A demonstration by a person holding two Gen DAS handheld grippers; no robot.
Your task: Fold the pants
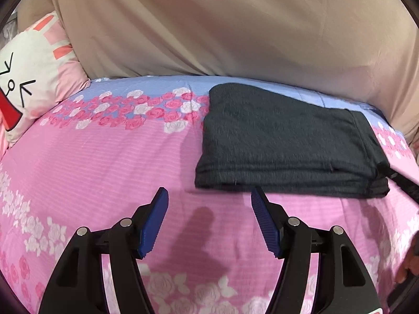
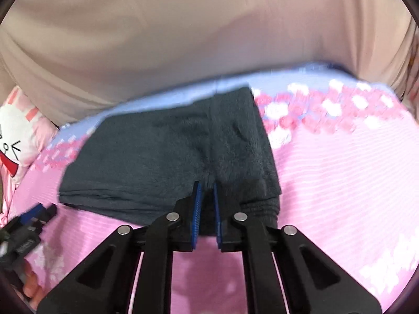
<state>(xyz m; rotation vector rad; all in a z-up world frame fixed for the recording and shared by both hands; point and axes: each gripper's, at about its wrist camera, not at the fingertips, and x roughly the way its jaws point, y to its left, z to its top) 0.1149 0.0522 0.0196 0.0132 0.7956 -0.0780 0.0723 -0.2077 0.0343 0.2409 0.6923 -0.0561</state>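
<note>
Two grippers over pink floral bedsheet (image 1: 99,162). Dark pants (image 1: 285,141) lie folded in compact stack on sheet, far edge on blue band below beige curtain (image 1: 209,26), bunny pillow (image 1: 34,78) well off to their left. Left gripper (image 1: 208,196) – jaws wide apart, nothing between, pants just ahead and to its right, not touching. Right gripper (image 2: 207,187) – blue pads nearly together, narrow gap; tips over near edge of stack (image 2: 167,151); grip on cloth unclear through blur.

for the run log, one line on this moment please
pants: folded, flat on bedsheet | left claw: open, empty | right claw: nearly closed, grip unclear
</note>
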